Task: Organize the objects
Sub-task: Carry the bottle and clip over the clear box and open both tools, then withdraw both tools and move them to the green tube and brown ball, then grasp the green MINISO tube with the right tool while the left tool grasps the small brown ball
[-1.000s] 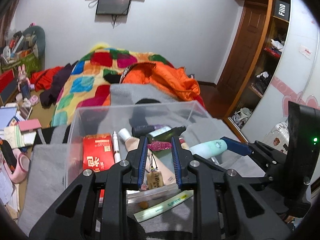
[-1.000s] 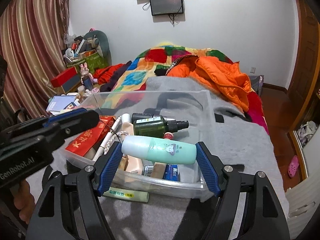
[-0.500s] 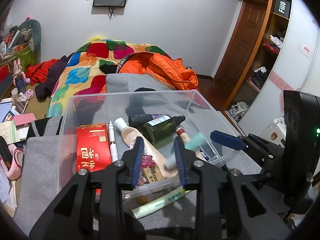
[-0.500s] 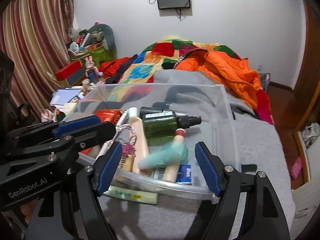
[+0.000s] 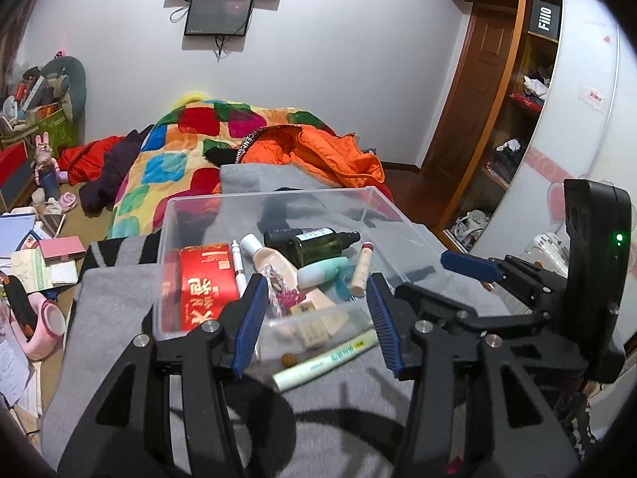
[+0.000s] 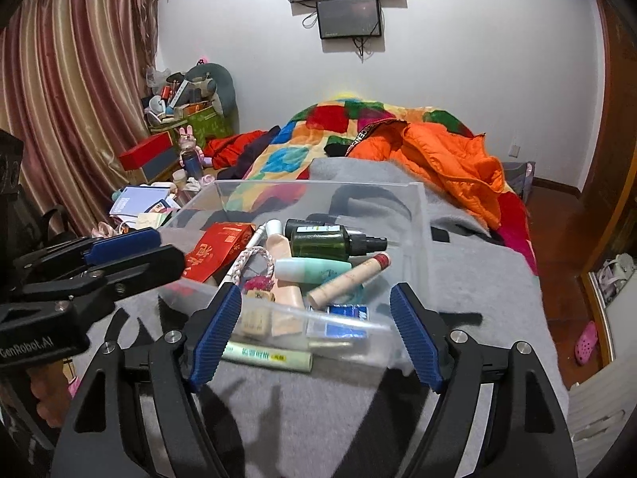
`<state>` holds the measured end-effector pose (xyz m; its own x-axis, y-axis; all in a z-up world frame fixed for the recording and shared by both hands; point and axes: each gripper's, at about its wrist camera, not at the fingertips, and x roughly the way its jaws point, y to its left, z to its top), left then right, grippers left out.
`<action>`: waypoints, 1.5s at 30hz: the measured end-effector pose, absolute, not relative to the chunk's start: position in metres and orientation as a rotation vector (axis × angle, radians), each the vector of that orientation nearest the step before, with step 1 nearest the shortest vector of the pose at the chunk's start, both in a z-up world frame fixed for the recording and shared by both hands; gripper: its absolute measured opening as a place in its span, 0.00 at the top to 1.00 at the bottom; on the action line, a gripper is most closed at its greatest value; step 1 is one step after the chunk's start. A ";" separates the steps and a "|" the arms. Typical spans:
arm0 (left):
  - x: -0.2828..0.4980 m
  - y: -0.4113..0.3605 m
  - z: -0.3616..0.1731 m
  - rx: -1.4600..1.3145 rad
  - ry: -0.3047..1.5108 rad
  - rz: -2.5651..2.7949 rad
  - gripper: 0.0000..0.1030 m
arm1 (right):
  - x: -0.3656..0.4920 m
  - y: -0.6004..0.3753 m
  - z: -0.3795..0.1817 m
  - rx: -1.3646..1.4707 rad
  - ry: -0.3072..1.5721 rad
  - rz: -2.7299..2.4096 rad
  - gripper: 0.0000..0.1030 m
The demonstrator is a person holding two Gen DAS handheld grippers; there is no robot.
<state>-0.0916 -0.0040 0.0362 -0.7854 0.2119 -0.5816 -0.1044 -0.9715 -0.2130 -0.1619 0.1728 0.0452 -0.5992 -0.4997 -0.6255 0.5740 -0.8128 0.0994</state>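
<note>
— So what could go wrong from here?

— Mostly the green tube (image 6: 267, 355). It lies on the grey blanket (image 6: 477, 279), outside the clear bin (image 6: 422, 215), tight against its near wall. If I come down steeply, a finger may catch the rim and shove or tip the whole bin, and the tube is round, so I judge it could roll away.

— Anything inside the bin?

— It is loosely piled. The mint bottle (image 6: 314, 270) lies on its side against the dark green spray bottle (image 6: 330, 242), with a beige tube (image 6: 350, 275) leaning across it. A knock could slide them about.

— And your fingers?

— My left gripper (image 5: 316, 320) has just been opening and stands about half apart, with nothing between the fingers; the keychain charm (image 5: 292, 298) lies in the bin beyond them. My right gripper (image 6: 316, 336) is spread wide, also holding nothing, hovering at the bin's near edge.

— Where do the rest sit?

— In the bin: red box (image 5: 207, 290) on the left, pen (image 5: 239, 265) beside it.
</note>
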 end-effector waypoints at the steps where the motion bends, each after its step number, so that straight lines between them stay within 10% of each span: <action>1: -0.086 -0.005 0.037 -0.938 -0.256 2.807 0.48 | -0.159 0.176 0.046 0.874 0.144 -2.371 0.28; 29: -0.097 0.002 -0.056 -1.228 -0.264 2.705 0.40 | -0.173 0.165 -0.026 1.164 -0.093 -2.131 0.29; 45: -0.066 0.038 -0.050 -1.164 -0.289 2.460 0.62 | -0.165 0.172 -0.016 1.145 -0.070 -2.135 0.29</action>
<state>-0.0659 0.0380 -0.0500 -0.5718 0.4405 -0.6922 -0.2683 -0.8977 -0.3496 -0.1653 0.1721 -0.0159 -0.3615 -0.6034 -0.7108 0.5554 -0.7517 0.3556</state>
